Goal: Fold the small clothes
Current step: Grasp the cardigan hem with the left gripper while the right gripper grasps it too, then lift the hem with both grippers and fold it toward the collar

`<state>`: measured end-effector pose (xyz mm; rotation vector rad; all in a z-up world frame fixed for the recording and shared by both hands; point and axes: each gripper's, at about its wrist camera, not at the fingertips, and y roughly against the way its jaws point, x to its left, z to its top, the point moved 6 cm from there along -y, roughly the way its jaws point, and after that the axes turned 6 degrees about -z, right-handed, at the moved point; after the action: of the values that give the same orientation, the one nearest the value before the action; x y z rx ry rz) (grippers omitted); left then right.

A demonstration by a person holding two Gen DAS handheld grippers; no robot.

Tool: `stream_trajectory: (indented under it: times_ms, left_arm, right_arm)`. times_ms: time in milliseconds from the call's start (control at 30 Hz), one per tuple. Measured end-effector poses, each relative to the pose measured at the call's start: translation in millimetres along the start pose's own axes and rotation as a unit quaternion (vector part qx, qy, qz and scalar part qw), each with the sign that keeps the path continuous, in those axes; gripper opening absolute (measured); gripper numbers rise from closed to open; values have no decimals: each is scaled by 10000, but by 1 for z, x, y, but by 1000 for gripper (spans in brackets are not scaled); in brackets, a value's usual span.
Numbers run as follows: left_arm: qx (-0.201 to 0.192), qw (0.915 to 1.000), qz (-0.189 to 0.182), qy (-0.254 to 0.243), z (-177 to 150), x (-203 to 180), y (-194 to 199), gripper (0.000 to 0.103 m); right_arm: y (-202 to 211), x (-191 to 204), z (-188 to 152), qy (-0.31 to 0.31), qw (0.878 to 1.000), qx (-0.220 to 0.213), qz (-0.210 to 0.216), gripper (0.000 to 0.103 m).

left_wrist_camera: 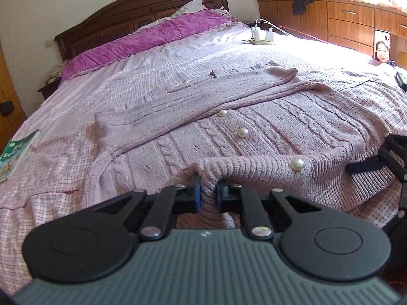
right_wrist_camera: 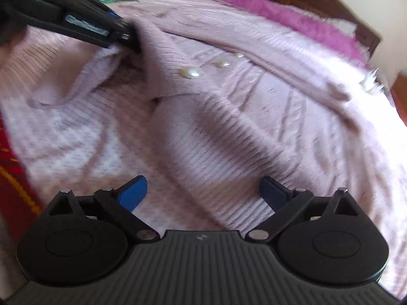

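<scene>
Nearest me, my left gripper (left_wrist_camera: 206, 190) is clenched on the ribbed hem of the pink cardigan (left_wrist_camera: 254, 132) — spread on the bed (left_wrist_camera: 76, 101); my right gripper (right_wrist_camera: 203, 195) gapes wide over its edge.

Pink cable-knit cardigan (left_wrist_camera: 267, 137), pearl buttons, sleeves folded in, hem lifted

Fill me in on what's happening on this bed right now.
A person with a handheld gripper in each hand is folding a pink knit cardigan spread on the bed. The left gripper is shut on the ribbed hem, lifting a bunch of it off the cover. The right gripper is open, with another part of the hem lying between its fingers, not yet gripped. One sleeve is already laid across the front above the pearl buttons.
</scene>
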<state>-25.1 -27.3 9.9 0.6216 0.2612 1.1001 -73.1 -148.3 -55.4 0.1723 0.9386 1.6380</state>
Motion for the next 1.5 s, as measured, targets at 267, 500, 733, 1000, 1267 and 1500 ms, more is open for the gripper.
stream_trajectory:
  times_ms: [267, 500, 733, 1000, 1267, 1500]
  left_arm:
    - [270, 9996, -38, 81, -18, 2, -6, 26]
    - [490, 9985, 226, 133, -40, 8, -14, 38]
    - [407, 9987, 129, 292, -38, 10, -14, 13]
    - [-158, 9985, 51, 531, -21, 9, 20, 12]
    - [-496, 9973, -5, 545, -11, 7, 37, 12]
    - [-704, 9956, -59, 619, -1, 10, 41, 12]
  right_arm:
    - [-7, -24, 4, -19, 9929, -254, -1161, 99]
    - [5, -51, 0, -554, 9846, -437, -1601, 98]
    - [6, -43, -8, -510, 9865, -354, -1516, 82]
    - [14, -42, 4, -753, 9914, -427, -985, 32]
    - [29, -60, 25, -1419, 9826, -745, -935, 21]
    - [39, -73, 39, -1904, 9726, -1054, -821, 19]
